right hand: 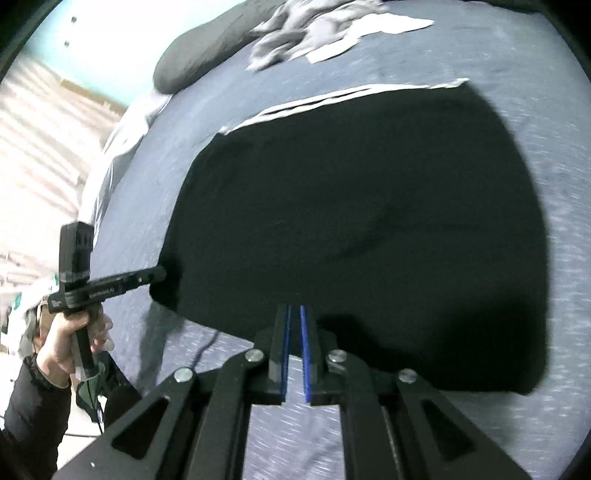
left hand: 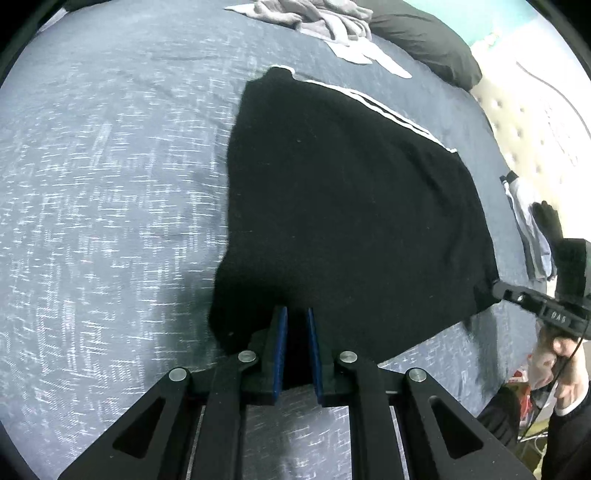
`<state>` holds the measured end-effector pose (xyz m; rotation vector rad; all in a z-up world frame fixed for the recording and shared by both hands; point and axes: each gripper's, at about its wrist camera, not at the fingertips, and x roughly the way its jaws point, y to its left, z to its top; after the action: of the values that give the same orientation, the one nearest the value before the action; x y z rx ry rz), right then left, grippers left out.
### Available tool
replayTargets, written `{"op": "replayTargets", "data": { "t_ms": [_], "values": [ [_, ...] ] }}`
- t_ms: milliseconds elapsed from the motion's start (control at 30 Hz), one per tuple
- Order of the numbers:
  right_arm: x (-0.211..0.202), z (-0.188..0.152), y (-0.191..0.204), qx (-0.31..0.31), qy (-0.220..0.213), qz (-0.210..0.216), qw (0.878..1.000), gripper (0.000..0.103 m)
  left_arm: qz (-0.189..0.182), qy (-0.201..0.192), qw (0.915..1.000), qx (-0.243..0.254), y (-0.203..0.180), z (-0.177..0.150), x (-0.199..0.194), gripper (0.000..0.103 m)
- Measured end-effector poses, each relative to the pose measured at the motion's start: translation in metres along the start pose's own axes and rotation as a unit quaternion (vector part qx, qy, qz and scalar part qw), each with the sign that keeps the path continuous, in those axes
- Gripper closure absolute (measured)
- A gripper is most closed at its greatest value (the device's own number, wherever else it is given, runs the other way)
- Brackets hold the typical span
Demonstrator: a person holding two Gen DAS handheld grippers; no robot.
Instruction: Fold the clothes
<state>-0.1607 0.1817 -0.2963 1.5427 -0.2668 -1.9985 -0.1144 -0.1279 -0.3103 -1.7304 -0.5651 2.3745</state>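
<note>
A black garment (left hand: 351,203) with white stripes along its far edge lies spread on the blue-grey bed cover (left hand: 110,184). My left gripper (left hand: 295,312) is shut on the garment's near edge close to one corner, and black cloth fills the gap between its blue pads. In the right wrist view the same gripper (right hand: 162,273) pinches the garment's (right hand: 369,221) left corner. My right gripper (right hand: 295,308) is shut on the near edge too, its pads almost together. From the left wrist view it (left hand: 496,288) bites the right corner, which is slightly lifted.
A pile of grey clothes (left hand: 317,18) and a dark pillow (left hand: 424,37) lie at the far end of the bed. Some folded clothes (left hand: 532,229) sit at the bed's right edge by a cream tufted panel (left hand: 524,122). A person's hand (right hand: 62,339) holds the left gripper's handle.
</note>
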Motion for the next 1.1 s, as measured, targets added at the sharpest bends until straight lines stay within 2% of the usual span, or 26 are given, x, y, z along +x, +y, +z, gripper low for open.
{"op": "replayTargets", "data": {
  "t_ms": [133,400,667,767,833,933,1100],
  "values": [
    [0.034,0.005,0.026,-0.015,0.021,-0.007,1.0,0.098,-0.007,-0.003,0.9999,-0.01,0.011,-0.003,-0.003,0.089],
    [0.07,-0.008,0.015,-0.008,0.055,-0.05,0.997,0.101,-0.014,-0.012,0.9997,-0.015,0.022,-0.003,-0.008,0.089],
    [0.062,-0.017,0.021,-0.014,0.083,-0.051,0.995,0.101,-0.023,-0.027,0.9991,-0.025,0.038,-0.008,-0.027,0.087],
    [0.052,-0.008,0.018,0.005,0.053,-0.049,0.997,0.101,-0.022,-0.029,0.9988,-0.032,0.041,-0.008,-0.032,0.086],
    [0.056,-0.004,0.018,0.015,0.057,-0.044,0.997,0.1,-0.021,-0.03,0.9987,-0.035,0.044,-0.009,-0.036,0.084],
    [0.068,-0.012,0.022,0.004,0.083,-0.051,0.995,0.1,-0.022,-0.031,0.9987,-0.035,0.045,-0.01,-0.039,0.08],
    [0.07,-0.029,0.021,-0.002,0.09,-0.057,0.994,0.1,-0.026,-0.028,0.9986,-0.036,0.042,-0.005,-0.033,0.079]
  ]
}}
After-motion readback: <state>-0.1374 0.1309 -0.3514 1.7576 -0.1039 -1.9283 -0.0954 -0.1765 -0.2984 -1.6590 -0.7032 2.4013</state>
